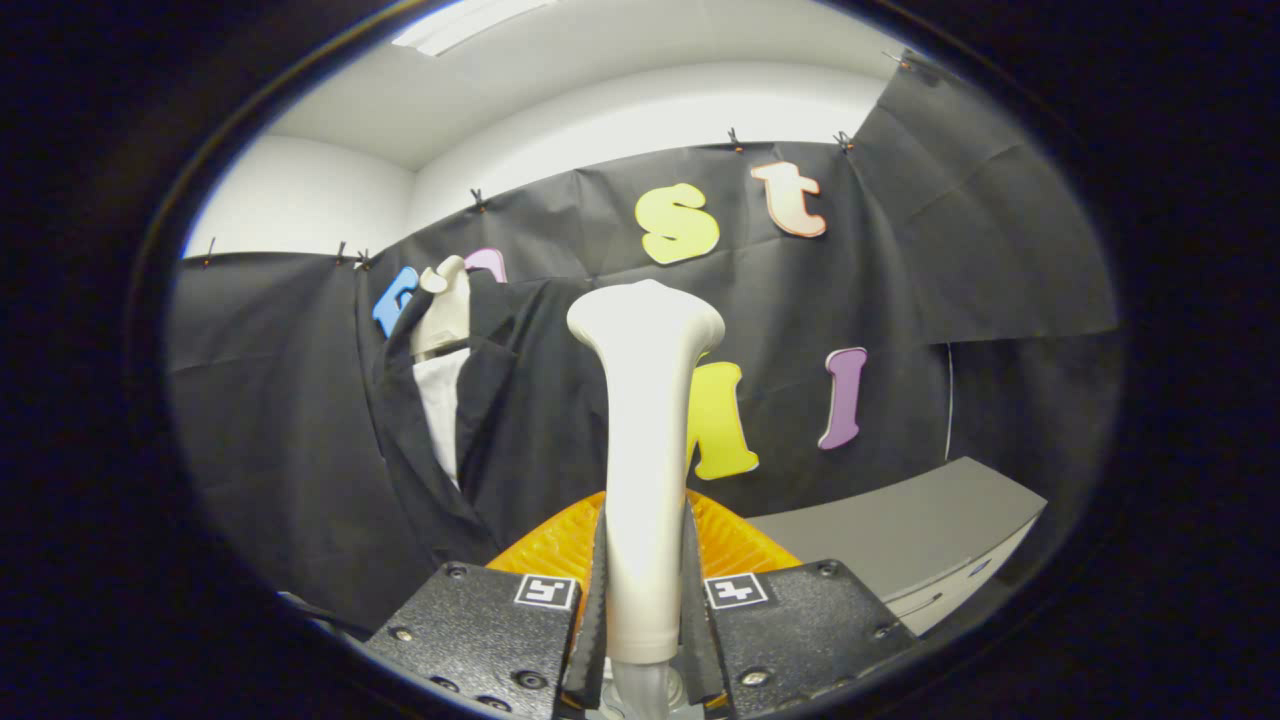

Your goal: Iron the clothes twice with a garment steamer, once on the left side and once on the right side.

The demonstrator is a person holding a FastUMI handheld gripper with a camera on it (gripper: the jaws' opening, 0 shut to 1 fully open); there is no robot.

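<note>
My gripper [643, 590] is shut on the white garment steamer [647, 440], both fingers pressing on the lower part of its handle. The steamer stands upright between the fingers, its wide head topmost. Beyond it and to the left hangs a black jacket [500, 420] over a white shirt [441, 405] on a pale mannequin torso [443, 310]. The steamer head is apart from the jacket, off its right side.
An orange ribbed thing [735, 545] lies just beyond the fingers, behind the steamer handle. A grey table or cabinet [900, 540] runs to the right. Black cloth covers the wall behind, with white wall and ceiling above.
</note>
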